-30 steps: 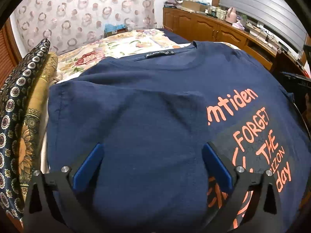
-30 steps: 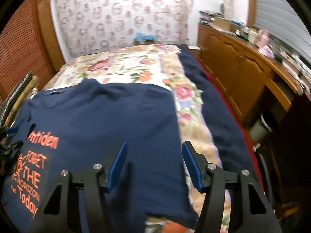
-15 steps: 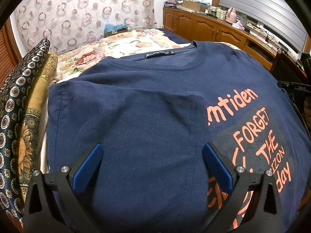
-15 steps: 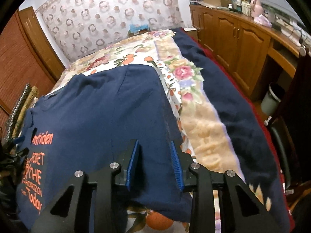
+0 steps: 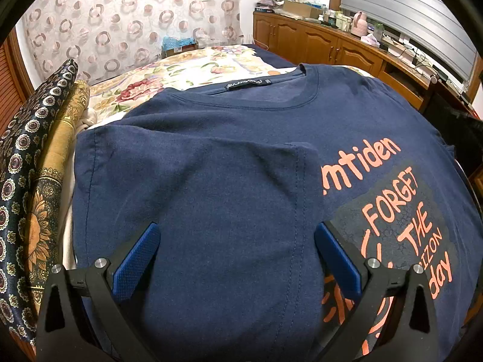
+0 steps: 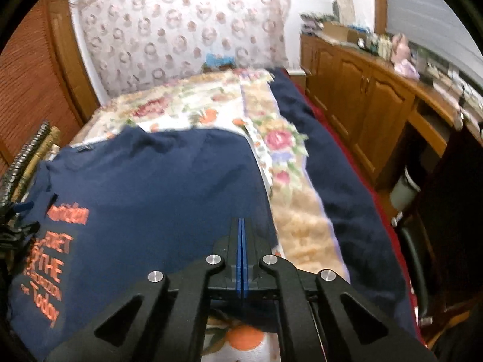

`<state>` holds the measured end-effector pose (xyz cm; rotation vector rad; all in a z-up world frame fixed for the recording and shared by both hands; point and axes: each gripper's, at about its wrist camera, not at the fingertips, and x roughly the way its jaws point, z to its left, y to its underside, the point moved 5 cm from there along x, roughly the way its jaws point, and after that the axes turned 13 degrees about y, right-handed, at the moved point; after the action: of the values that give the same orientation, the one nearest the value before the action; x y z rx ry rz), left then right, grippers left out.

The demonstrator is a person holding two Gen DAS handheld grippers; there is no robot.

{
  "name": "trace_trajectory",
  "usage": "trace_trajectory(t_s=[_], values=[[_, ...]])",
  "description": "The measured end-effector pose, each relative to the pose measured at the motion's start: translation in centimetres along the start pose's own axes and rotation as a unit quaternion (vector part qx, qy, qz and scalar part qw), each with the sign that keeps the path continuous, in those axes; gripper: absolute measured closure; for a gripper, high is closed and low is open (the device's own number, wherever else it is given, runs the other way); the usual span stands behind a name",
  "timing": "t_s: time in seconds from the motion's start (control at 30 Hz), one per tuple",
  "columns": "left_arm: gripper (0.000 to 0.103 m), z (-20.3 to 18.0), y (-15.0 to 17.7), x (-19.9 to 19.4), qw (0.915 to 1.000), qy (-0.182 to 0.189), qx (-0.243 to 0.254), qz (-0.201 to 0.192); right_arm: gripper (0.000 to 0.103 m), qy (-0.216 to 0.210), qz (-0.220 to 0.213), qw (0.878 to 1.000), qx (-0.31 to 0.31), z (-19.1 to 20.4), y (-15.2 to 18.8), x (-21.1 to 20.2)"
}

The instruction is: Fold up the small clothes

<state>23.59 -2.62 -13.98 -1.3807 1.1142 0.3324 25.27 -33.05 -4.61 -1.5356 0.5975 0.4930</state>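
A navy T-shirt (image 5: 229,163) with orange lettering lies flat on the bed, its left side folded over the front. It also shows in the right wrist view (image 6: 157,187). My left gripper (image 5: 237,256) is open and empty, hovering over the folded left part. My right gripper (image 6: 242,241) is shut, its blue pads pressed together at the shirt's right edge near the hem. I cannot tell whether cloth is pinched between them.
The bed has a floral cover (image 6: 286,163) and a dark blue blanket (image 6: 341,187) on its right side. Patterned cushions (image 5: 33,187) lie left of the shirt. Wooden cabinets (image 6: 371,102) stand to the right, a patterned curtain (image 5: 129,21) hangs behind.
My right gripper has closed from wide open to shut at the shirt's right edge and the view has shifted. My left gripper stays open and barely moves.
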Motion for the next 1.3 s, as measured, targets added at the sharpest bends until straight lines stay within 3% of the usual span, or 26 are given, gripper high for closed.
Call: trace_trajectory(t_s=[0.17, 0.33, 0.37, 0.47, 0.6, 0.73, 0.8, 0.87, 1.1, 1.3], values=[[0.000, 0.0, 0.0, 0.0, 1.0000, 0.000, 0.000, 0.000, 0.103, -0.011, -0.033, 0.999, -0.030, 2.2, -1.3, -2.0], [0.000, 0.0, 0.0, 0.0, 1.0000, 0.000, 0.000, 0.000, 0.102, 0.016, -0.009, 1.000, -0.021, 0.8, -0.2, -0.2], [0.000, 0.0, 0.0, 0.0, 1.0000, 0.000, 0.000, 0.000, 0.099, 0.022, -0.002, 1.000, -0.017, 0.4, 0.0, 0.3], [0.000, 0.0, 0.0, 0.0, 1.0000, 0.000, 0.000, 0.000, 0.066, 0.019, 0.031, 0.999, 0.002, -0.4, 1.1, 1.8], [0.000, 0.0, 0.0, 0.0, 1.0000, 0.000, 0.000, 0.000, 0.065, 0.008, 0.059, 0.998, 0.018, -0.8, 2.7, 2.7], [0.000, 0.0, 0.0, -0.1, 1.0000, 0.000, 0.000, 0.000, 0.068, -0.002, 0.080, 0.996, 0.024, -1.0, 3.2, 3.3], [0.000, 0.0, 0.0, 0.0, 1.0000, 0.000, 0.000, 0.000, 0.089, 0.009, 0.075, 0.997, 0.014, -1.0, 2.2, 3.3], [0.000, 0.0, 0.0, 0.0, 1.0000, 0.000, 0.000, 0.000, 0.100, 0.030, 0.068, 0.997, -0.008, -1.1, 1.7, 3.0], [0.000, 0.0, 0.0, 0.0, 1.0000, 0.000, 0.000, 0.000, 0.101, 0.046, -0.006, 0.999, -0.025, 0.8, 0.4, -0.3], [0.000, 0.0, 0.0, -0.1, 1.0000, 0.000, 0.000, 0.000, 0.101, -0.013, -0.060, 0.997, -0.054, 5.1, -1.9, -4.0]])
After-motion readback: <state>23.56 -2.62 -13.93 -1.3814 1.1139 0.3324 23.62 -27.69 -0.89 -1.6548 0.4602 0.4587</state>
